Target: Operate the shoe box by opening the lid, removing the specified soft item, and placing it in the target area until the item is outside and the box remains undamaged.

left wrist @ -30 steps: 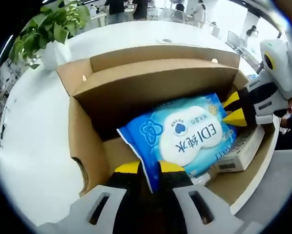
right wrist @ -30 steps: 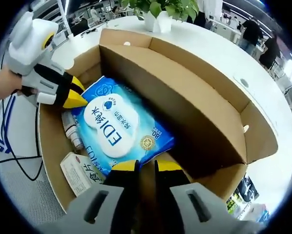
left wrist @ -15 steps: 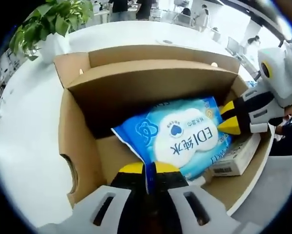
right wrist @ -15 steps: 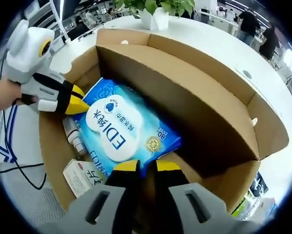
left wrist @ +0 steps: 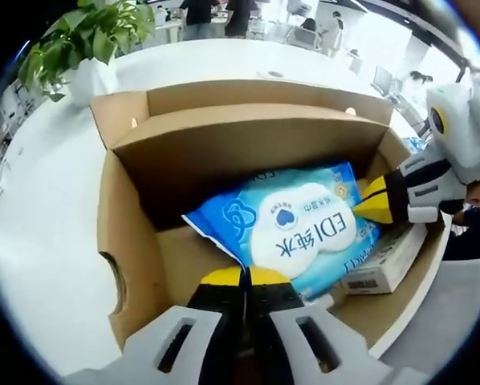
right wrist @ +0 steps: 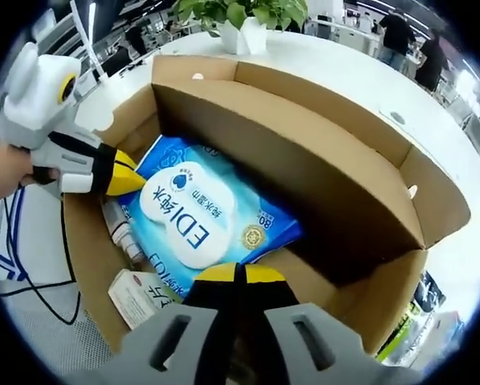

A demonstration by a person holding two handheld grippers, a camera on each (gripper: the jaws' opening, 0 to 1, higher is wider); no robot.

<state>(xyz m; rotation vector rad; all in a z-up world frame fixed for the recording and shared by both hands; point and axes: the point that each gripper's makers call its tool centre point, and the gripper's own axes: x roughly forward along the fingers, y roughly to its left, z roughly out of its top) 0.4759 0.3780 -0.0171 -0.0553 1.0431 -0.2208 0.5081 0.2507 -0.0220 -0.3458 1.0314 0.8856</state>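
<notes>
Since 1 second ago both tools have clenched — the left tool [left wrist: 242, 277] now pinches the near edge of the blue wipes pack [left wrist: 292, 228], the right tool [right wrist: 238, 273] its opposite end. The pack lies inside the open box [left wrist: 128, 233], beside a small carton [left wrist: 380, 265] — ready, I judge, for lifting out onto the table [left wrist: 39, 208].

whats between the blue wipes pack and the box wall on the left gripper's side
In the right gripper view, a small bottle lies between the wipes pack and that wall.

Grey grippers [left wrist: 244, 277] (yellow tips, black jaws)
</notes>
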